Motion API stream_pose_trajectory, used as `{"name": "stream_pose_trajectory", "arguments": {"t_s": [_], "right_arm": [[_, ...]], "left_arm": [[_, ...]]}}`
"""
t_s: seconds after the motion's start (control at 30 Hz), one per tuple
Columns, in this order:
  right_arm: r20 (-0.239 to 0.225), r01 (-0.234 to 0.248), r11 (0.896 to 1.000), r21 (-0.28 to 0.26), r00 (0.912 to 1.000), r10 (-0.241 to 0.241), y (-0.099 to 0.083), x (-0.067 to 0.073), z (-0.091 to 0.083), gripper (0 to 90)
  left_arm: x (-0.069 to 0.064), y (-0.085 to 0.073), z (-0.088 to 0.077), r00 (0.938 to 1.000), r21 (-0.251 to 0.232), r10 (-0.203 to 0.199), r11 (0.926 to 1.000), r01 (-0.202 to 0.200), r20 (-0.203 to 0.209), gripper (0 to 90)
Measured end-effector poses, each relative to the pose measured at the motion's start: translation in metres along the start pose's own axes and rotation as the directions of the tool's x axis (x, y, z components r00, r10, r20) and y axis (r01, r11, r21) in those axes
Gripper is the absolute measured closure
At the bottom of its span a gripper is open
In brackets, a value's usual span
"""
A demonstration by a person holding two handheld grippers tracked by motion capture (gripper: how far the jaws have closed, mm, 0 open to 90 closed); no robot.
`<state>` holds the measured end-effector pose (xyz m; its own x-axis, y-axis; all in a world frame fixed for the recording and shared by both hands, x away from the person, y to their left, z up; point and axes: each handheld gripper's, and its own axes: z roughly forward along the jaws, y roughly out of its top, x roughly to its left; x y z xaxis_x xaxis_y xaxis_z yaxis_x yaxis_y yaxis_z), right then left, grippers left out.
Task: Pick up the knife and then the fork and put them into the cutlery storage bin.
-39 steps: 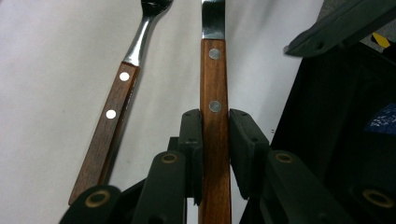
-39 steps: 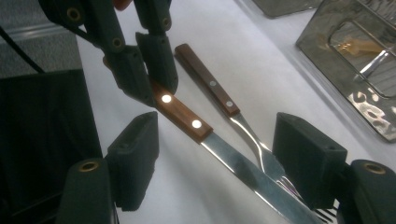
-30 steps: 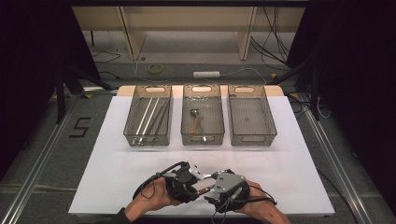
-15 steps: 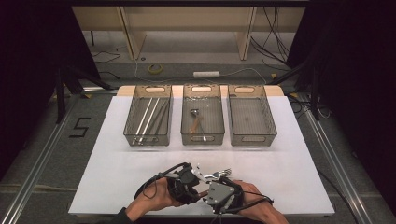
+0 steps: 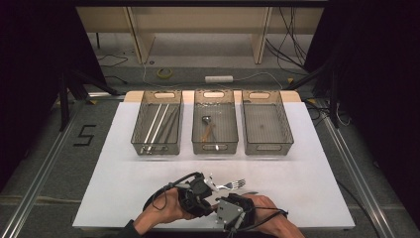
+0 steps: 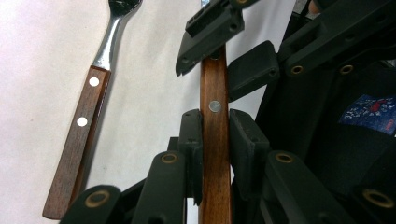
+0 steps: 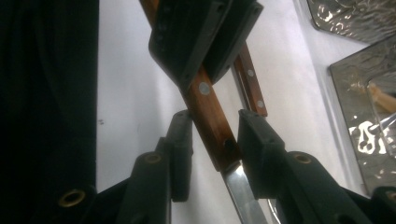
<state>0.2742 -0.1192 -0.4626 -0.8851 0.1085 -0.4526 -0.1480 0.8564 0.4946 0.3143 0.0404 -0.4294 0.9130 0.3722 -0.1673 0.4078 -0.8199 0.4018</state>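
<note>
- Left gripper [image 6: 212, 140] clamped a wood-handled knife [image 6: 215, 154] above the table's near edge.
- Right gripper [image 7: 215, 144], jaws just closing, straddled the handle without contact.
- An off-centre closure could twist the knife loose.

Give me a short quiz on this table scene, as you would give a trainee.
1. How many bins stand on the table?
2. True or false: the fork lies in a bin.
3. What does the left claw clamp? A. fork B. knife C. spoon

Key: 1. Three. 2. False, it lies on the table. 3. B.
</note>
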Motion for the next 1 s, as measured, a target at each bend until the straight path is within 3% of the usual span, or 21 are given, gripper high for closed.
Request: {"name": "stream_pose_trajectory", "arguments": {"t_s": [0.07, 0.13, 0.27, 0.5, 0.67, 0.77, 0.83, 0.9, 1.0], "right_arm": [[0.005, 0.009, 1.0, 0.001, 0.9999, -0.009, 0.001, 0.002, 0.0, 67.9], [0.015, 0.066, 0.998, 0.011, 0.9977, -0.066, 0.001, 0.002, -0.001, 69.2], [0.021, 0.096, 0.995, 0.021, 0.9952, -0.096, 0.0, 0.004, -0.001, 72.7], [0.031, 0.21, 0.977, 0.044, 0.977, -0.211, 0.001, 0.007, -0.001, 77.4], [0.031, 0.226, 0.973, 0.048, 0.9731, -0.228, 0.001, 0.006, -0.004, 77.8], [0.034, 0.227, 0.973, 0.048, 0.973, -0.228, 0.001, 0.002, -0.008, 77.8], [0.043, 0.193, 0.98, 0.05, 0.9799, -0.195, 0.0, 0.003, -0.009, 77.8], [0.053, 0.206, 0.977, 0.048, 0.9766, -0.209, -0.001, 0.001, -0.01, 77.8], [0.057, 0.19, 0.98, 0.064, 0.9794, -0.194, -0.003, -0.001, -0.011, 77.8]], "left_arm": [[-0.001, 0.0, 0.0, 1.0, 0.002, 0.004, 1.0, -0.004, -0.001, 75.1], [0.0, 0.0, 0.0, 1.0, 0.0, 0.006, 1.0, -0.006, 0.001, 75.0], [0.0, 0.001, -0.003, 0.9998, -0.014, 0.02, 0.9997, -0.02, 0.0, 75.0], [-0.001, 0.001, -0.004, 0.9992, -0.031, 0.04, 0.9987, -0.04, 0.009, 74.7], [0.0, 0.001, -0.005, 0.9995, -0.057, 0.03, 0.998, -0.029, 0.009, 72.9], [0.002, 0.002, -0.01, 0.9998, -0.092, 0.015, 0.9956, -0.014, 0.009, 57.4], [0.003, 0.002, -0.013, 0.9999, -0.111, 0.01, 0.9938, -0.01, -0.002, 48.5], [0.004, 0.0, -0.017, 0.9999, -0.146, 0.006, 0.9893, -0.008, -0.011, 41.0], [0.007, -0.002, -0.023, 0.9998, -0.195, -0.007, 0.9809, 0.004, -0.018, 32.7]]}}
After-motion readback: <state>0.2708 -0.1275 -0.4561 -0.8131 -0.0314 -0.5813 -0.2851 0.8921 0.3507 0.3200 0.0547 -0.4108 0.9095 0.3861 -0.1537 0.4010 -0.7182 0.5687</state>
